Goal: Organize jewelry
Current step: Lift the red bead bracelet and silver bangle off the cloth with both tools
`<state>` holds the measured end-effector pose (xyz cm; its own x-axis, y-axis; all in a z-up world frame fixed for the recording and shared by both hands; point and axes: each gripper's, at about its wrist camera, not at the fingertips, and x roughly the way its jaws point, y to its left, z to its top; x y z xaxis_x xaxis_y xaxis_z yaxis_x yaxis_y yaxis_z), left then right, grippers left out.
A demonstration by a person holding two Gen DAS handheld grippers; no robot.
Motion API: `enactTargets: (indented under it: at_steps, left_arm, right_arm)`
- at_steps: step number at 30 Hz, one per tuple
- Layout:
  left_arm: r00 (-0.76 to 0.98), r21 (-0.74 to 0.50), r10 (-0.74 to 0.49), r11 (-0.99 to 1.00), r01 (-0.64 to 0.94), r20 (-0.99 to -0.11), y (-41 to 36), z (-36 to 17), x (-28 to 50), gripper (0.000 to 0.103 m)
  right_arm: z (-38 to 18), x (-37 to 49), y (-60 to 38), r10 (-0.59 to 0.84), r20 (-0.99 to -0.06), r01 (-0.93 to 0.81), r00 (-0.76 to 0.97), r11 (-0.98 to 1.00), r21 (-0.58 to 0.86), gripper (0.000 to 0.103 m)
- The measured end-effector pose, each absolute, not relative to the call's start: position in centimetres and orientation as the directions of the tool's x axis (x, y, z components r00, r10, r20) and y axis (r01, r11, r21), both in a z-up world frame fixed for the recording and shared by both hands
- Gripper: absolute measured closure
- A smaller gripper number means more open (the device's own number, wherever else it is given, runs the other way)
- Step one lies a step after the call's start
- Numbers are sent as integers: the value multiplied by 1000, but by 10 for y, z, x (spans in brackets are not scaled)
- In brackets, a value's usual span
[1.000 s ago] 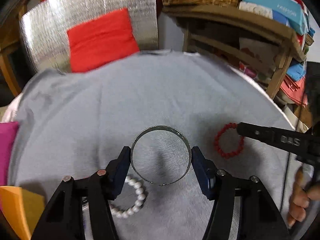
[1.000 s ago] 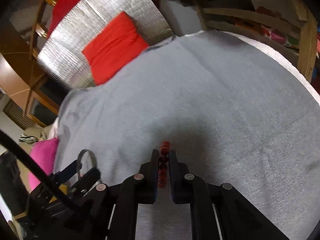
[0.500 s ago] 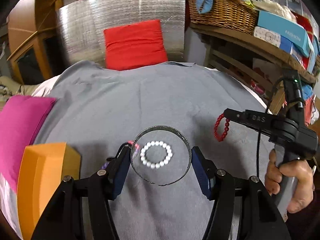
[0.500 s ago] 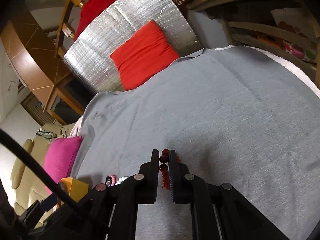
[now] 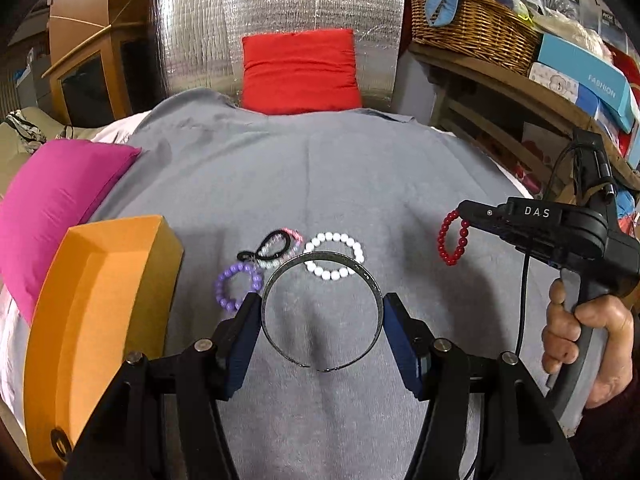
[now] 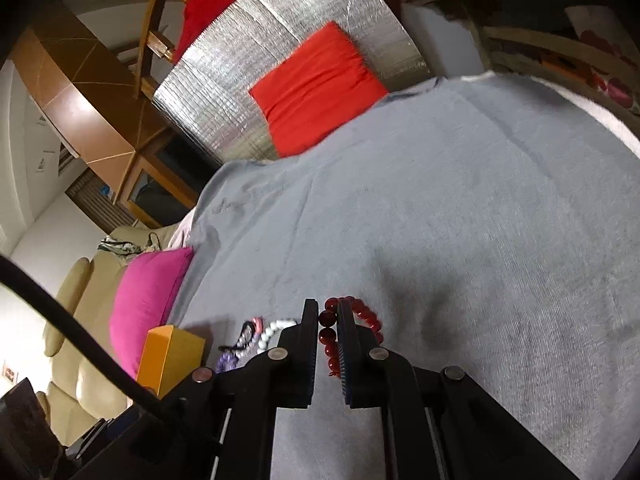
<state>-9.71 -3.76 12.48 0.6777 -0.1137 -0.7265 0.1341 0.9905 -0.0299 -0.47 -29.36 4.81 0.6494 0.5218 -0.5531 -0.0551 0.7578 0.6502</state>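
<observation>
My left gripper (image 5: 322, 312) is shut on a silver open bangle (image 5: 320, 260) and holds it above the grey cloth (image 5: 320, 168). My right gripper (image 6: 328, 320) is shut on a red bead bracelet (image 6: 368, 314), which hangs from it at the right in the left wrist view (image 5: 450, 240). On the cloth beyond the bangle lie a white bead bracelet (image 5: 336, 240), a purple bead bracelet (image 5: 236, 286) and a black and pink hair tie (image 5: 274, 246). An open orange box (image 5: 100, 304) stands at the left, seen too in the right wrist view (image 6: 168, 356).
A pink cushion (image 5: 52, 200) lies left of the box. A red cushion (image 5: 300, 72) leans on a silver foil panel (image 5: 192, 40) at the back. Wooden shelves with a wicker basket (image 5: 472, 28) and boxes stand at the right.
Both grippers have risen and pulled back with their bracelets. More of the cloth, the orange box and the purple bracelet have come into view.
</observation>
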Motion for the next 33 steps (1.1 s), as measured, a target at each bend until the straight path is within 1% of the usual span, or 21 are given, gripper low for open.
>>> enactTargets:
  at_steps: [2, 6, 9, 10, 11, 15, 16, 17, 19, 22, 24, 25, 29, 33]
  left_arm:
    - [671, -33, -116, 990, 135, -732, -40, 121, -98, 40]
    - [666, -34, -117, 990, 136, -737, -44, 119, -98, 40]
    - [668, -36, -118, 990, 135, -735, -45, 120, -97, 40]
    - [669, -35, -116, 990, 133, -734, -45, 121, -97, 40]
    - [671, -34, -115, 991, 133, -733, -46, 121, -98, 40]
    - [668, -33, -116, 990, 135, -735, -46, 121, -97, 40]
    - [668, -33, -115, 991, 133, -736, -45, 121, -97, 40]
    - [668, -34, -114, 991, 132, -736, -45, 121, -97, 40]
    - [668, -37, -113, 991, 127, -736, -44, 122, -97, 40]
    - [668, -37, -108, 992, 120, -736, -40, 123, -98, 40]
    - [670, -40, -108, 992, 116, -734, -37, 124, -99, 40]
    - [670, -42, -109, 992, 115, -734, -36, 125, -99, 40]
    - [676, -48, -106, 993, 104, -729, -29, 128, -101, 40]
    - [685, -60, -105, 994, 88, -721, -18, 134, -104, 40]
  right_arm:
    - [40, -4, -298, 533, -576, -40, 620, 754, 655, 93]
    - [15, 2, -307, 488, -687, 47, 538, 797, 603, 93]
    - [-4, 6, -315, 469, -741, 121, 480, 801, 586, 93]
    - [-8, 8, -317, 466, -750, 139, 469, 800, 584, 92]
    - [-12, 9, -319, 473, -755, 157, 454, 792, 590, 89]
    - [-18, 10, -322, 491, -757, 192, 432, 770, 609, 87]
    - [-18, 10, -321, 485, -762, 192, 429, 775, 602, 79]
    - [-18, 10, -319, 486, -762, 187, 428, 777, 601, 73]
    - [-16, 10, -316, 481, -760, 177, 437, 782, 597, 71]
    - [-14, 10, -308, 445, -774, 156, 451, 814, 559, 72]
    - [-12, 10, -300, 411, -787, 124, 460, 848, 515, 89]
    - [-11, 11, -297, 402, -791, 113, 461, 858, 502, 93]
    - [-1, 10, -291, 404, -770, 82, 494, 860, 504, 93]
    - [15, 8, -285, 423, -727, 47, 541, 848, 529, 93]
